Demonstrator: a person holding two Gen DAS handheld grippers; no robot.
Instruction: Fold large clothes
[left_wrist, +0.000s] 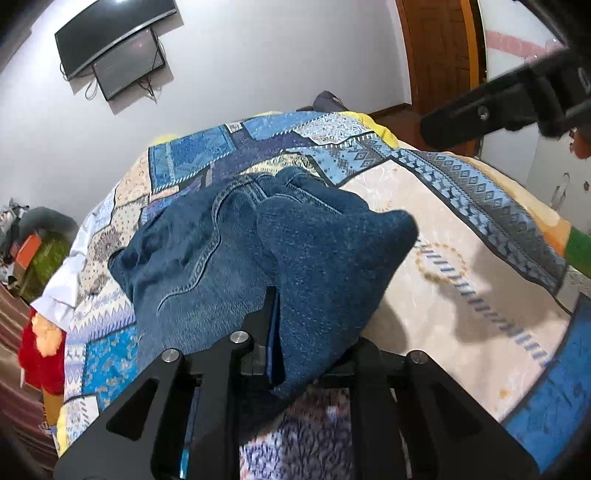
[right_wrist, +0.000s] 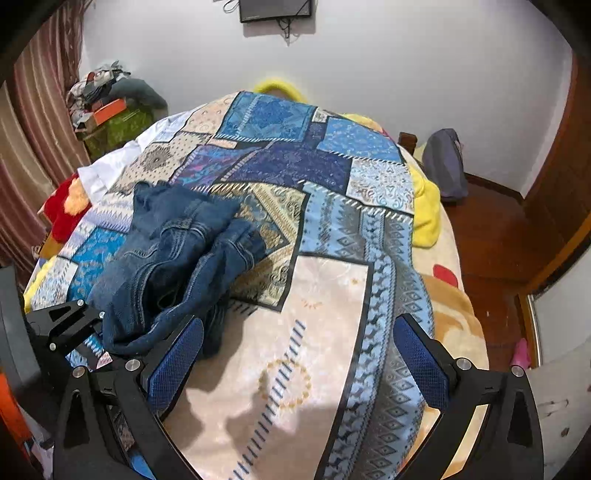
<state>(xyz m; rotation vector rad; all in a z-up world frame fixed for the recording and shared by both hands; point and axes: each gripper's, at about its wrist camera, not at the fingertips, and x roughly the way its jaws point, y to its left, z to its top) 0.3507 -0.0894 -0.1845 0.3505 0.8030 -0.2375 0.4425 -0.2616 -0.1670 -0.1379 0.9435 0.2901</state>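
Jeans (left_wrist: 229, 258) in left gripper (left_wrist: 275, 332) — right gripper (right_wrist: 299, 365) wide, empty.

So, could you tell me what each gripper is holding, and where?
Left gripper pinches the blue jeans at a bunched fold of denim; right gripper holds nothing.

No readable text, label, brand, number or sign is being found in either wrist view. The two wall-mounted screens (left_wrist: 114, 51) are being shown dark, with nothing displayed. The patchwork bedspread (right_wrist: 332, 206) is being seen to carry ornamental motifs only, no lettering. The orange box (right_wrist: 109, 110) on the pile by the curtain is being rendered too small and blurred for any print to be made out.
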